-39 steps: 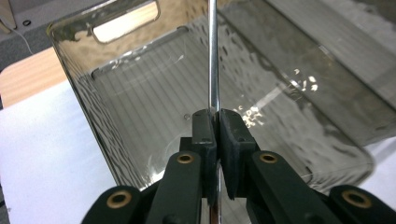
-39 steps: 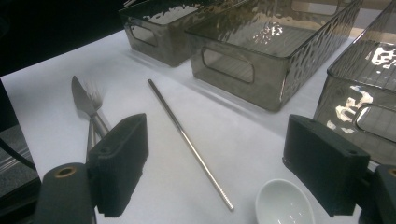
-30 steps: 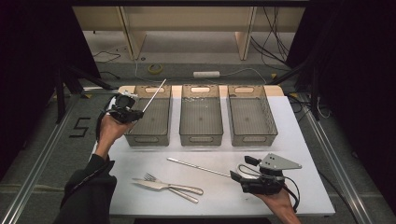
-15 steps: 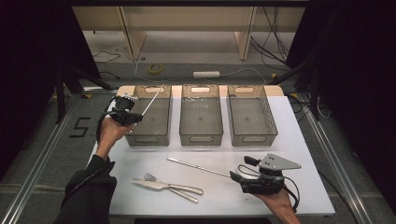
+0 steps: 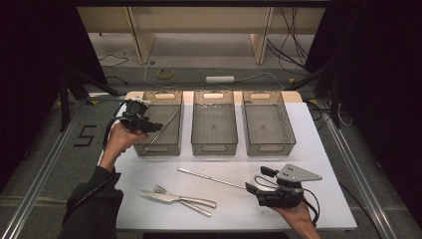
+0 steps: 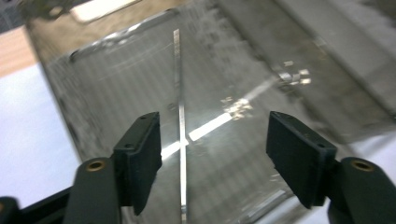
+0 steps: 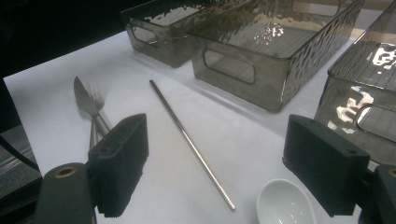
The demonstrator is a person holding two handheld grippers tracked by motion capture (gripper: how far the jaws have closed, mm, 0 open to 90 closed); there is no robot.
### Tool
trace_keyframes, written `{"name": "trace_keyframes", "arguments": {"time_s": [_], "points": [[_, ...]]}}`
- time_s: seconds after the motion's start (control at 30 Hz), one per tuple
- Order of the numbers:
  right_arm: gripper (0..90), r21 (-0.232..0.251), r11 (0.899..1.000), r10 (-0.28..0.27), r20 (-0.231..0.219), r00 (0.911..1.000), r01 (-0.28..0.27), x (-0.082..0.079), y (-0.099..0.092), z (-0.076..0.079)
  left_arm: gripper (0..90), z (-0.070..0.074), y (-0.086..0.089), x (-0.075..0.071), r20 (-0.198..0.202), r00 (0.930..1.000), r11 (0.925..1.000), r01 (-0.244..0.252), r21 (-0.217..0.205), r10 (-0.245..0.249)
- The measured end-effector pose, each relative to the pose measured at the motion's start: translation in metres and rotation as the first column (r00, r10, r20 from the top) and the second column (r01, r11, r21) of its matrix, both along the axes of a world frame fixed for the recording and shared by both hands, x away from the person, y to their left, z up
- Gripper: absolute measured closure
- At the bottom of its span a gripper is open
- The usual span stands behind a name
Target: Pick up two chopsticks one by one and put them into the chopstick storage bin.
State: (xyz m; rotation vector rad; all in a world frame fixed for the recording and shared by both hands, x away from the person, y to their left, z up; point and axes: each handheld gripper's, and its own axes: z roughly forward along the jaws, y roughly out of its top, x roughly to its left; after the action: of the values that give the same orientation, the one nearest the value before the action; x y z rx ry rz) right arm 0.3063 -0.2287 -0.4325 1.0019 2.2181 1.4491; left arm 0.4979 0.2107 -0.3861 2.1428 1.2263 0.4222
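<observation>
While the left gripper hangs over the first bin, this is how things lie, biggest first.

Bench: the white bench (image 5: 328, 149) carries three bins in a row at its far side and loose things near the person.
Left bin: a see-through smoky plastic bin (image 5: 149, 147) with a handle hole at each end. A thin metal straw (image 5: 162, 132) lies slanted inside it, one end low at the near wall, the other end up toward the far right side.
Middle bin: the next bin (image 5: 214, 147) stands just beside the left bin.
Right bin: the last bin (image 5: 270, 147) stands just beside the middle bin.
Left gripper: the left gripper (image 5: 149, 125) is held above the left side of the left bin. Its jaws have just been opening and now stand wide. In the left gripper view the straw (image 6: 180, 140) runs between the jaws, and the pads do not touch it.
Right gripper: the right gripper (image 5: 255, 188) rests low at the near right of the bench, jaws wide apart with nothing held.
Second straw: another metal straw (image 5: 211, 178) lies flat on the bench, its end near the right gripper.
Knife and fork: a knife (image 5: 171, 198) and a fork (image 5: 161, 189) lie touching, side by side, near the front edge.
Spoon: the white bowl of a spoon (image 7: 284, 205) lies between the right gripper's jaws, beside the second straw's end.
</observation>
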Motion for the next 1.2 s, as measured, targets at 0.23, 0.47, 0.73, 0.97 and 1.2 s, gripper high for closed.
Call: {"name": "trace_keyframes", "arguments": {"time_s": [0.23, 0.47, 0.73, 0.97, 1.2], "points": [[23.0, 0.004, 1.0, -0.001, 0.003, 1.0, 0.001, -0.001, -0.001, 0.001, 28.5, 0.016, -0.019, -0.016, 0.021, 0.995, 0.9953, 0.097, 0.004, -0.097], [22.9, 0.006, 1.0, -0.006, 0.002, 1.0, 0.006, -0.001, -0.001, 0.002, 24.4, 0.021, -0.036, -0.026, 0.025, 0.983, 0.9832, 0.182, 0.02, -0.182], [22.8, 0.005, 1.0, -0.008, 0.002, 1.0, 0.008, -0.002, -0.001, 0.002, 22.6, 0.021, -0.057, -0.038, 0.014, 0.9603, 0.9597, 0.278, 0.043, -0.278], [22.8, 0.007, 1.0, -0.006, 0.001, 1.0, 0.006, -0.002, -0.002, 0.002, 21.8, 0.021, -0.077, -0.048, -0.001, 0.9343, 0.9324, 0.356, 0.065, -0.356], [22.8, 0.009, 1.0, -0.006, -0.001, 1.0, 0.006, -0.002, -0.002, 0.002, 20.8, 0.013, -0.096, -0.056, -0.035, 0.9016, 0.898, 0.432, 0.081, -0.431]]}}
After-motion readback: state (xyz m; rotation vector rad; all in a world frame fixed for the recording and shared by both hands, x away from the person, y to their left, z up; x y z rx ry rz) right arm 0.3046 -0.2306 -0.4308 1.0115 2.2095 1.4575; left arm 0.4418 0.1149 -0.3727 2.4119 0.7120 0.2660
